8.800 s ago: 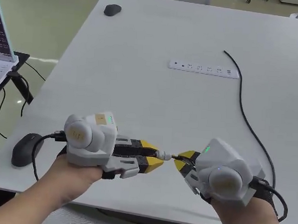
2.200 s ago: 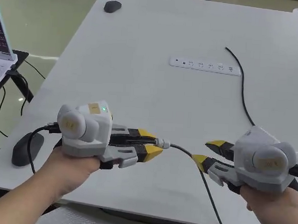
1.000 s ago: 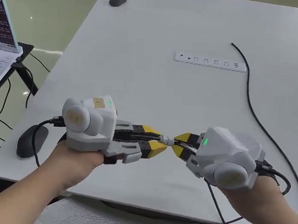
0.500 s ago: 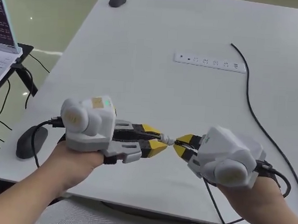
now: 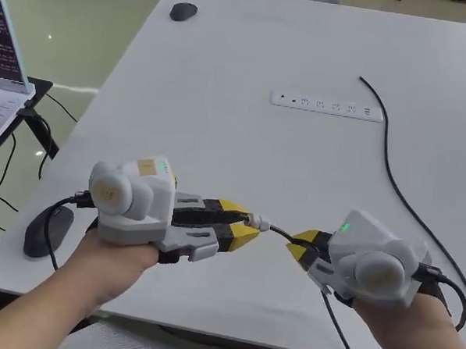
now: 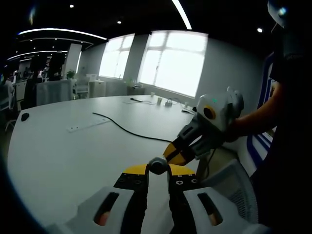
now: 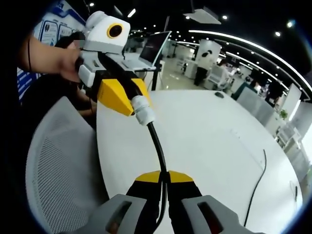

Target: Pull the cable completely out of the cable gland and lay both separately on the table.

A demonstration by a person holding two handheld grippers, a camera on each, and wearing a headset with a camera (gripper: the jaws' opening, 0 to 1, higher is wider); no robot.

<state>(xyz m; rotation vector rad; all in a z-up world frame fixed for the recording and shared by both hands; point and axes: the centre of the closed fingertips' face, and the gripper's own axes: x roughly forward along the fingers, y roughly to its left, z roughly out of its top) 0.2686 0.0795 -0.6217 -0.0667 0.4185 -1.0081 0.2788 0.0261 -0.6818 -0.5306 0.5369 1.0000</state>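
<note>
The left gripper (image 5: 242, 226) is closed on the gland (image 5: 255, 221), held in the air above the table's (image 5: 219, 142) near edge. The right gripper (image 5: 301, 244) is pinched shut on the cable (image 5: 281, 233) just beside the gland's mouth, the rest hanging below. To do this well, I judge, the right should pull straight along the gland's axis while the left holds firm, taking short strokes so the cable neither kinks nor binds.
</note>
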